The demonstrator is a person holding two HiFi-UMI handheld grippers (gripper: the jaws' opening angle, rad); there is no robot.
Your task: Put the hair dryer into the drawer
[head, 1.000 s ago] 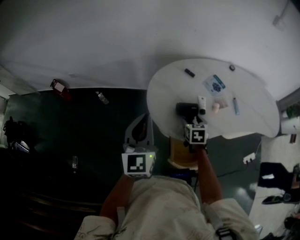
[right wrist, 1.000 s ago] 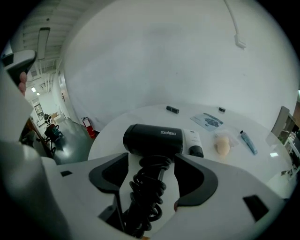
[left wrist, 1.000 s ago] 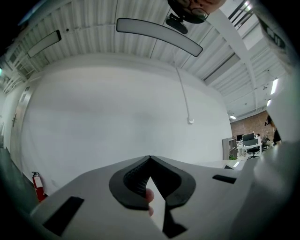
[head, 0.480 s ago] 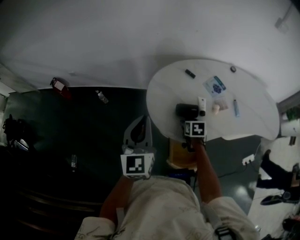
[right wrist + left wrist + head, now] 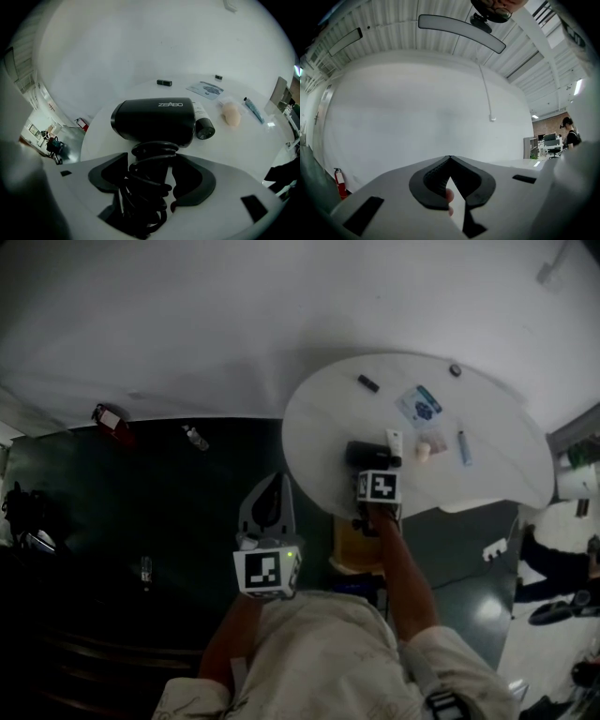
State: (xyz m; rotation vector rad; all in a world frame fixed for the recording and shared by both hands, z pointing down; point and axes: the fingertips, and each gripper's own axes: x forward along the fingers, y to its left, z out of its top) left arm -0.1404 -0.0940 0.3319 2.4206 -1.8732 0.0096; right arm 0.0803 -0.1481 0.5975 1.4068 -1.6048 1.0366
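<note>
The black hair dryer [image 5: 367, 455] lies on its side on the round white table [image 5: 497, 474]. In the right gripper view its barrel [image 5: 154, 119] faces me and its handle, wound with black cord [image 5: 149, 185], sits between my right gripper's jaws. My right gripper [image 5: 152, 161] is shut on that handle, and in the head view it [image 5: 373, 472] is at the table's near edge. My left gripper [image 5: 276, 481] hangs over the dark floor left of the table, shut and empty [image 5: 450, 159], pointing at a white wall. A tan box-like unit [image 5: 361, 545] stands under the table edge.
On the table lie a white tube with a black cap [image 5: 204, 123], a beige lump [image 5: 231, 114], a blue-printed packet [image 5: 205, 88], a thin blue tube [image 5: 253, 109] and a small black bar [image 5: 164, 83]. A red extinguisher [image 5: 110, 420] and a bottle [image 5: 195, 437] are on the floor.
My right gripper has moved forward onto the hair dryer's handle. The left gripper has kept its place. The head camera has shifted slightly.
</note>
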